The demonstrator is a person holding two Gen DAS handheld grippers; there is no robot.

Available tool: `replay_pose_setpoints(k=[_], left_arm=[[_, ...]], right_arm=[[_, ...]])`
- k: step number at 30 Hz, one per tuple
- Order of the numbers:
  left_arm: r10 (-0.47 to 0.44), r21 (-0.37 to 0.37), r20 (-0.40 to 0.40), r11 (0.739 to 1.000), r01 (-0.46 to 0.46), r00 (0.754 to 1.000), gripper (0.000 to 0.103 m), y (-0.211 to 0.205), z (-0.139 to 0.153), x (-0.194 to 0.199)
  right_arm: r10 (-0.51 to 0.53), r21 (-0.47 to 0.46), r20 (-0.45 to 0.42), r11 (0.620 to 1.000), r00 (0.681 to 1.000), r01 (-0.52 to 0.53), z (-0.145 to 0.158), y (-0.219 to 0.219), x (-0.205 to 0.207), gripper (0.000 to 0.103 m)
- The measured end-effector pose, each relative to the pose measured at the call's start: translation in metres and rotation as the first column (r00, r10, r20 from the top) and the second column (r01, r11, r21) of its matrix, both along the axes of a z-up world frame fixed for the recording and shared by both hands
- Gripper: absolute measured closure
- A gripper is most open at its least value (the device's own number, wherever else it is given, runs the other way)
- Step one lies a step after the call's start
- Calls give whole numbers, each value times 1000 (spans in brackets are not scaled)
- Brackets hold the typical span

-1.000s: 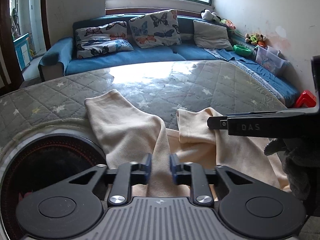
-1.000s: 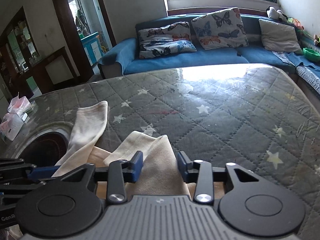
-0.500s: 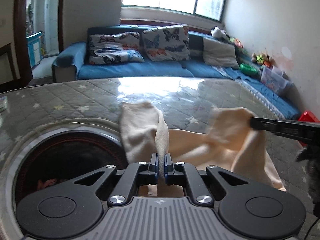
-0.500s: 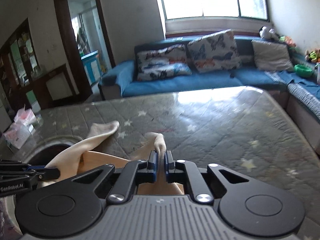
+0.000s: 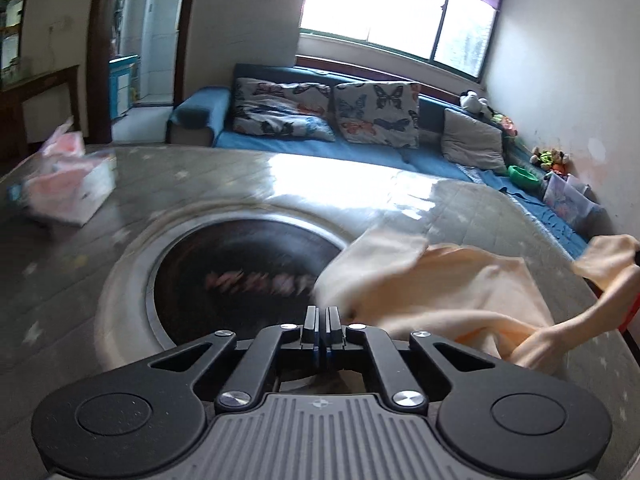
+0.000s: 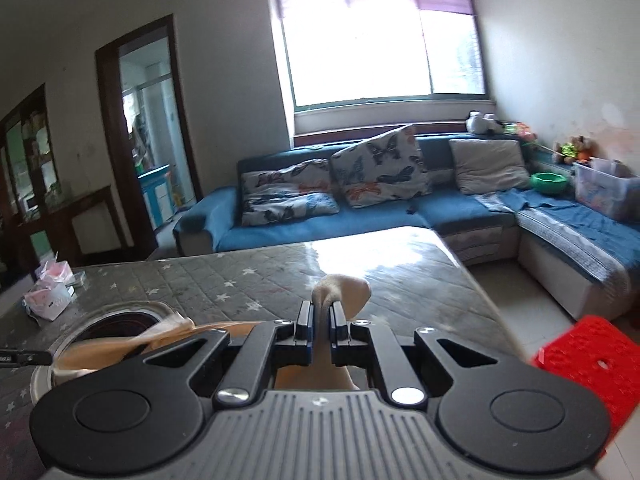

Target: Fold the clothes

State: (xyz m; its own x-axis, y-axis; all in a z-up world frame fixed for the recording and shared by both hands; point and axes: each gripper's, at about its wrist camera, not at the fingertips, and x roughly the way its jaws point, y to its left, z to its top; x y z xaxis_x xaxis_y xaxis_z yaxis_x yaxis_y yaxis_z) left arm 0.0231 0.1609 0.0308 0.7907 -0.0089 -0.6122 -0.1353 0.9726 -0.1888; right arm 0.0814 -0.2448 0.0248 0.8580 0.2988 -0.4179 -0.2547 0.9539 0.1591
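A cream garment (image 5: 460, 296) hangs stretched above the grey star-quilted table (image 5: 60, 280). My left gripper (image 5: 322, 320) has its jaws pressed together at the garment's left edge; the cloth runs off to the right from it, and any fabric between the pads is hidden. My right gripper (image 6: 322, 316) is shut on the garment (image 6: 340, 292), a bunch of cloth sticking up between its fingers. The rest of the garment sags to the left (image 6: 132, 344) toward the left gripper's tip at the frame edge.
A round dark inset (image 5: 240, 272) sits in the table under the cloth. A tissue pack (image 5: 68, 184) lies at the table's left. A blue sofa (image 6: 320, 220) with butterfly pillows stands behind. A red stool (image 6: 592, 368) stands on the floor to the right.
Both grippers have lifted and moved apart, pulling the garment off the table and stretching it. The left gripper has swung left over the round inset; the right view has risen and moved right.
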Motion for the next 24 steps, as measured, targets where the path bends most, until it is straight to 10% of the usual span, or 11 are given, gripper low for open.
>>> replay_pose_setpoints(k=[10, 14, 24], left_arm=[[-102, 52, -41, 993, 104, 994, 95, -24, -17, -36], [-201, 118, -16, 972, 201, 979, 61, -56, -19, -35], [-299, 249, -62, 919, 305, 952, 50, -111, -46, -6]], right_arm=[[-203, -51, -172, 979, 964, 198, -52, -62, -58, 96], [-265, -99, -215, 963, 940, 249, -68, -77, -65, 92], [-69, -116, -176, 992, 982, 49, -64, -39, -67, 54]])
